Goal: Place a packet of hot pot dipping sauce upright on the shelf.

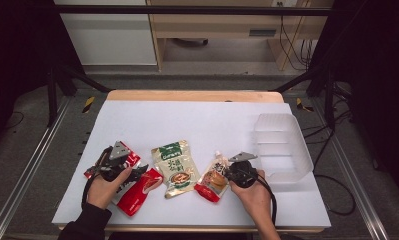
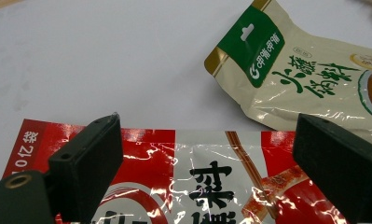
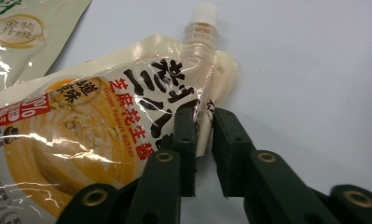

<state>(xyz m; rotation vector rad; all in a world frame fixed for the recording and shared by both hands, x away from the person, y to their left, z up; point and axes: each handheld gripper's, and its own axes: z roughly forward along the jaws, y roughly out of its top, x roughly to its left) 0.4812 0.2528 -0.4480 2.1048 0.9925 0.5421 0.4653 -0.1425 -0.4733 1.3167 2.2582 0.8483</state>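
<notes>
Spout pouch (image 3: 104,126) pinched by right hand-held gripper (image 3: 203,140) | left hand-held gripper (image 2: 207,172) wide open over red packet (image 2: 197,182)

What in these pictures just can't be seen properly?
- Red packet: in the high view, the left hand and left tool cover most of it; its lower half is cut off in the left gripper view.
- Green-topped pouch: right part cut off in the left gripper view.
- Spouted pouch: how firmly the right tool pinches its edge.
- Clear bin: contents unclear through frosted walls.
</notes>
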